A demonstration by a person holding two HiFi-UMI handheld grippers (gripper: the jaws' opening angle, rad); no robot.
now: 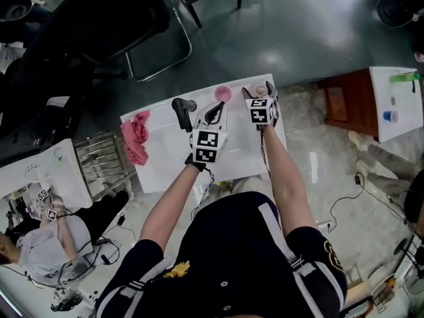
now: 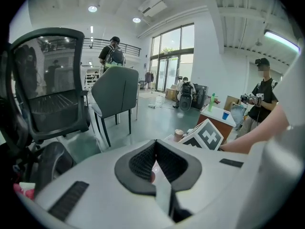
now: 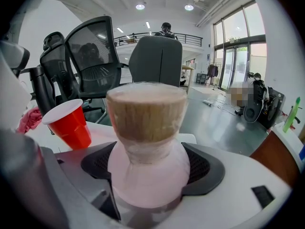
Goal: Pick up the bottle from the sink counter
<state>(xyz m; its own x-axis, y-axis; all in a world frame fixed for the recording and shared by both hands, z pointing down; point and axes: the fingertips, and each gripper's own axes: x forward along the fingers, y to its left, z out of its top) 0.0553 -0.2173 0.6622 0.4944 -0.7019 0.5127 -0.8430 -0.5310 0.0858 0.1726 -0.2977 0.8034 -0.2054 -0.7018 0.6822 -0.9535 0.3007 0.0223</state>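
A pale pink bottle [image 3: 147,128] with a tan cork-like cap fills the right gripper view. My right gripper [image 3: 150,171] is shut on its round body, with the dark pads pressed on both sides. Its base is hidden, so I cannot tell whether it rests on the counter. In the head view the right gripper [image 1: 260,90] is at the far right part of the white sink counter [image 1: 165,167], and the bottle [image 1: 260,89] shows as a small pale top. My left gripper [image 1: 214,109] hovers over the counter's middle. The left gripper [image 2: 155,142] is shut, its pads meeting on nothing.
A red cup [image 1: 223,93] stands just left of the bottle, and this cup [image 3: 69,123] is close by. A black faucet [image 1: 183,111] rises left of the left gripper. A pink cloth [image 1: 136,138] lies at the counter's left end. Office chairs [image 1: 106,25] stand beyond.
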